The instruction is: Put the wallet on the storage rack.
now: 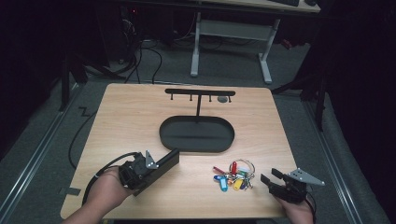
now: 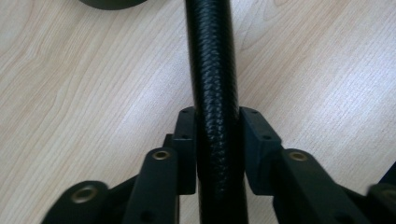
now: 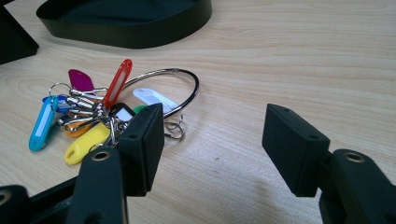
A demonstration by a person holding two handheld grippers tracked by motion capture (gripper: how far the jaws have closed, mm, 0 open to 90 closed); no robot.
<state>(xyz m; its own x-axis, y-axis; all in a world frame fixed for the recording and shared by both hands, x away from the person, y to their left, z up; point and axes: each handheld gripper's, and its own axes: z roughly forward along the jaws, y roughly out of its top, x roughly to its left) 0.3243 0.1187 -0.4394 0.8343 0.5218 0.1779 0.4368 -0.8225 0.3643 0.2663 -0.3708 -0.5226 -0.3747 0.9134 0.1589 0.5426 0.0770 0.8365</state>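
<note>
Left gripper (image 1: 156, 164): you hold it low over the worktop (image 1: 126, 116), pointed toward the tray. Its jaws pinch a black case, one pad on each long side.
Black case (image 2: 215, 88): a long, slim, black item with a woven, leather-like texture. It runs straight out between your left jaws and extends well beyond their tips. In the high view it shows as a dark bar (image 1: 167, 161) whose far end lies just beside the tray's near rim.
Right gripper (image 1: 270, 179): you hold it near the worktop's front edge. Its jaws stand spread, with bare wood between the pads and nothing gripped.
Key bunch (image 3: 100, 109): it lies flat on the worktop, ahead of your right jaws and off toward the left jaw in the right gripper view. That jaw's tip overlaps the bunch's near edge in that view; contact cannot be confirmed. The bunch (image 1: 235, 175) carries red, blue, yellow, magenta and white plastic tags on a large wire ring.
Tray (image 1: 196, 135): a black oval dish with a low wall, beyond both pairs of jaws, at mid-worktop.
Hook stand (image 1: 200, 93): a black T-shaped bar on a thin post, rising from the tray's far side.
</note>
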